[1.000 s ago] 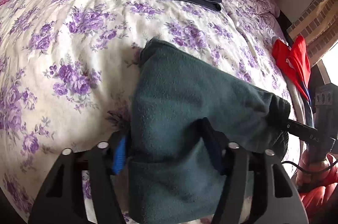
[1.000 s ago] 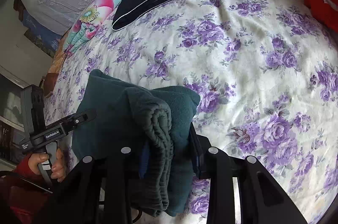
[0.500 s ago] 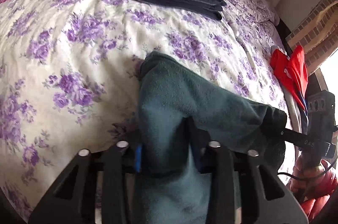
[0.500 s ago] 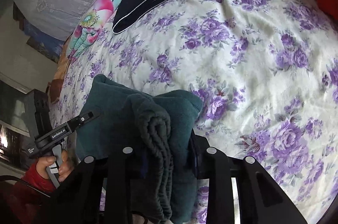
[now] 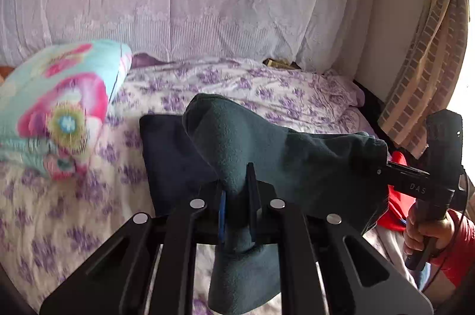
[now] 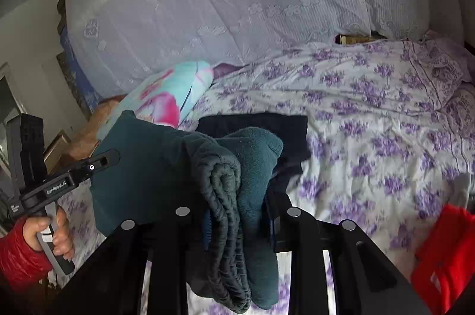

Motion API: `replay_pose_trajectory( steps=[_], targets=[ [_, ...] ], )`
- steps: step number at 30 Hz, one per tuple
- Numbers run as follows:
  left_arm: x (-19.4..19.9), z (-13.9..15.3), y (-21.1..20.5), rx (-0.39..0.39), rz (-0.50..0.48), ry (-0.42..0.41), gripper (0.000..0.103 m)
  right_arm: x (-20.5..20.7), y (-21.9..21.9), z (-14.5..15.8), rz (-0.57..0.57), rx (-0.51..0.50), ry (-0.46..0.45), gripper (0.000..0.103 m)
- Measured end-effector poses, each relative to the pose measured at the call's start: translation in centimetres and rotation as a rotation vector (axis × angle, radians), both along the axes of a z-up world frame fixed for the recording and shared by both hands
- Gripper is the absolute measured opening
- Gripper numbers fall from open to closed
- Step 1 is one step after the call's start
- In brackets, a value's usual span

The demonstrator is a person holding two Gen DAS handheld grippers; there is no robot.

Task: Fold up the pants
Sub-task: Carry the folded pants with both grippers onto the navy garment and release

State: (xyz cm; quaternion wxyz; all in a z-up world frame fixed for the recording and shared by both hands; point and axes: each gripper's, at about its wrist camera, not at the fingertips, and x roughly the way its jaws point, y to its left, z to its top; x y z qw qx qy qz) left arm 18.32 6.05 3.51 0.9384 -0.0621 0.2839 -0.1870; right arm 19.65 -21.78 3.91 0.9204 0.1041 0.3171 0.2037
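Folded teal pants (image 5: 255, 142), lifted off floral bedsheet (image 5: 282, 89), carried betw. both tools: left gripper (image 5: 236, 214) clamped on one end, right gripper (image 6: 237, 214) clamped on rolled waistband end. Folding apparently done; left to do, prob. setting bundle on dark folded garment (image 6: 267, 122) just ahead of jaws. Count: 1 teal pair, 1 dark folded item, 1 red cloth (image 6: 442, 252) right of right tool, 1 floral blanket (image 5: 53, 107).

left gripper (image 5: 236, 214) | clamped on teal pants (image 5: 267, 148) | above navy pants (image 5: 169, 154)
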Motion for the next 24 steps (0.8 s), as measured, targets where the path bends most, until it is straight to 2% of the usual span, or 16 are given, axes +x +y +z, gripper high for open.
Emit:
replay_pose_trajectory(
  steps=[3, 6, 9, 13, 14, 16, 17, 18, 19, 20, 22, 24],
  targets=[
    [4.4, 0.7, -0.5, 0.024, 0.03, -0.022, 0.01, 4.4, 0.0, 0.3, -0.066, 0.04, -0.038, 0.027],
    [8.0, 0.1, -0.5, 0.021, 0.071, -0.018, 0.01, 8.6, 1.1, -0.5, -0.098, 0.02, -0.059, 0.027],
    [11.7, -1.6, 0.1, -0.004, 0.11, 0.015, 0.01, 12.2, 2.3, -2.1, -0.095, -0.008, -0.044, 0.027],
    [16.3, -6.0, 1.2, -0.018, 0.153, 0.098, 0.01, 17.1, 4.0, -5.8, -0.087, -0.107, -0.006, 0.03],
    [17.4, -7.7, 1.5, -0.02, 0.168, 0.146, 0.012, 18.4, 4.4, -7.4, -0.09, -0.146, 0.035, 0.034],
    [19.2, -11.8, 2.0, -0.005, 0.216, 0.274, 0.023, 20.5, 4.8, -11.2, -0.117, -0.229, 0.122, 0.044],
    [19.6, -13.6, 2.4, -0.026, 0.217, 0.308, 0.03, 20.7, 4.6, -12.4, -0.132, -0.225, 0.111, 0.049],
    [19.5, -14.7, 2.9, -0.062, 0.214, 0.293, 0.032, 20.6, 4.4, -13.0, -0.148, -0.209, 0.088, 0.062],
    [19.3, -15.1, 3.1, -0.077, 0.208, 0.265, 0.032, 20.7, 4.1, -13.4, -0.17, -0.201, 0.083, 0.07],
    [19.3, -15.2, 3.2, -0.071, 0.195, 0.247, 0.033, 20.8, 3.7, -13.8, -0.176, -0.171, 0.089, 0.071],
    [19.3, -15.4, 3.0, -0.055, 0.179, 0.211, 0.033, 21.1, 2.8, -14.6, -0.193, -0.108, 0.103, 0.087],
    [18.9, -15.8, 3.0, -0.055, 0.167, 0.168, 0.034, 21.3, 1.9, -15.5, -0.203, -0.039, 0.123, 0.091]
  ],
)
